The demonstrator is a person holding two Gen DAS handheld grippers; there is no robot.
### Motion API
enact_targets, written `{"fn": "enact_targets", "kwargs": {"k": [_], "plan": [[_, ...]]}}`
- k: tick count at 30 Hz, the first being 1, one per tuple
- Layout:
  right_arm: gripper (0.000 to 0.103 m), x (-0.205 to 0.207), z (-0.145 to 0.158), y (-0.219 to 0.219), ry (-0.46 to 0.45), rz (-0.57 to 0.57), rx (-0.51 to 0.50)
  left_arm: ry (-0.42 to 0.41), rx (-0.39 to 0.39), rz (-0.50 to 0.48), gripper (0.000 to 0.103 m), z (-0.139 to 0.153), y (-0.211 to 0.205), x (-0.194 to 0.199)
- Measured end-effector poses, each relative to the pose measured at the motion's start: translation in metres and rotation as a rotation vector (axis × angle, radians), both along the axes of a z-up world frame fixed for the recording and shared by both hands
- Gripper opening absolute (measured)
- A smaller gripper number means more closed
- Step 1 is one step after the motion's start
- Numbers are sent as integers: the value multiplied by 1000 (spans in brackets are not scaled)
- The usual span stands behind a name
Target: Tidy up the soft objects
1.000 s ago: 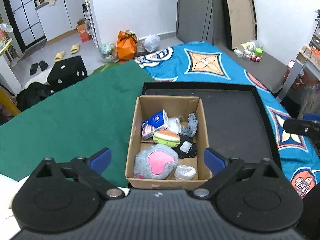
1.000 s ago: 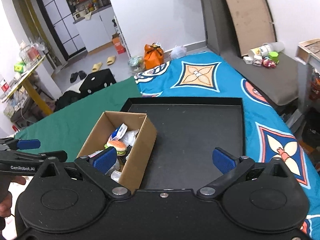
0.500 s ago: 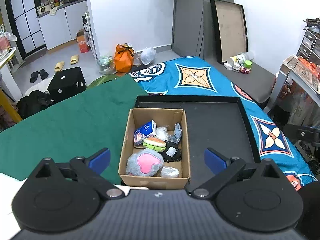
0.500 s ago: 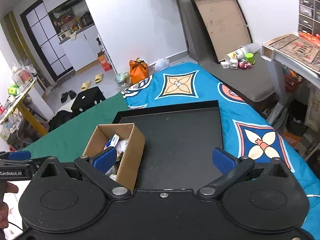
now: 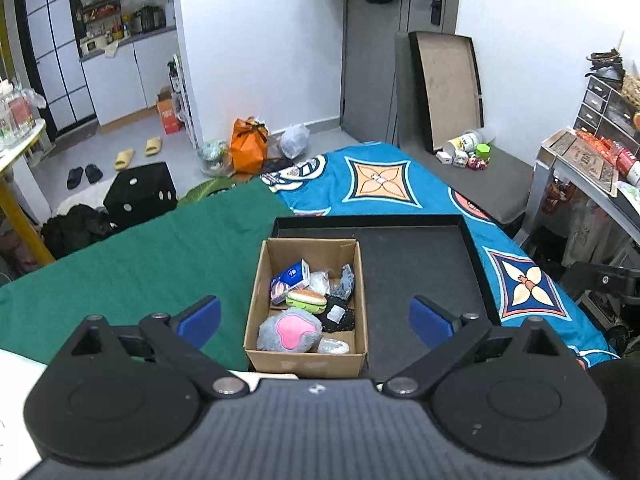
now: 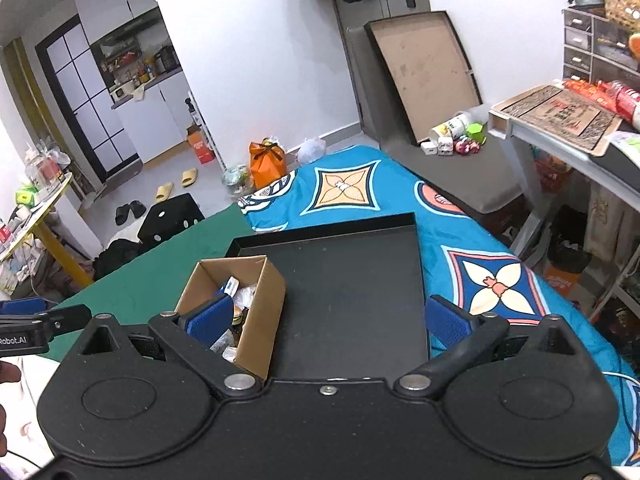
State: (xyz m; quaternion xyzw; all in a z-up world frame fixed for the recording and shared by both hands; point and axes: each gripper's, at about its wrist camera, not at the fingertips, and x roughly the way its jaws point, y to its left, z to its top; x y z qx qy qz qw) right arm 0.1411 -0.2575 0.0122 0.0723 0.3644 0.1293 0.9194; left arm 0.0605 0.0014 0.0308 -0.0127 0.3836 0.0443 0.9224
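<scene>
A cardboard box point(image 5: 256, 292) stands in the left part of a black tray point(image 5: 420, 264). It holds a grey plush with a pink heart point(image 5: 289, 329), a burger toy point(image 5: 306, 299), a blue-white tissue pack point(image 5: 291, 276), a black soft item point(image 5: 339, 317) and clear wrapped pieces. My left gripper point(image 5: 314, 320) is open and empty, held high above the box. My right gripper point(image 6: 327, 318) is open and empty, above the tray point(image 6: 348, 280) to the right of the box point(image 6: 264, 312).
The tray lies on a table with a green cloth point(image 5: 140, 256) on the left and a blue patterned cloth point(image 5: 380, 176) on the right. A grey bench point(image 5: 488, 184) with small items, a leaning board point(image 5: 444, 84) and a side shelf point(image 6: 560, 120) stand beyond.
Both grippers have risen and pulled back from the box, which looks smaller now. Both have stayed open and empty. The box contents are unchanged.
</scene>
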Motion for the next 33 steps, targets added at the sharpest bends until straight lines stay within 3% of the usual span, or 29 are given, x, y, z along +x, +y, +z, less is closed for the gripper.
{"fn": "enact_targets", "kwargs": {"k": [18,33], "plan": [[103,-59,20,-2,-28,-38,-19,-88,-3,26,102,21,-12,-69],[103,-81,28,11,-61,-3,-26,-133,4,52,102,33,-6,-98]]}}
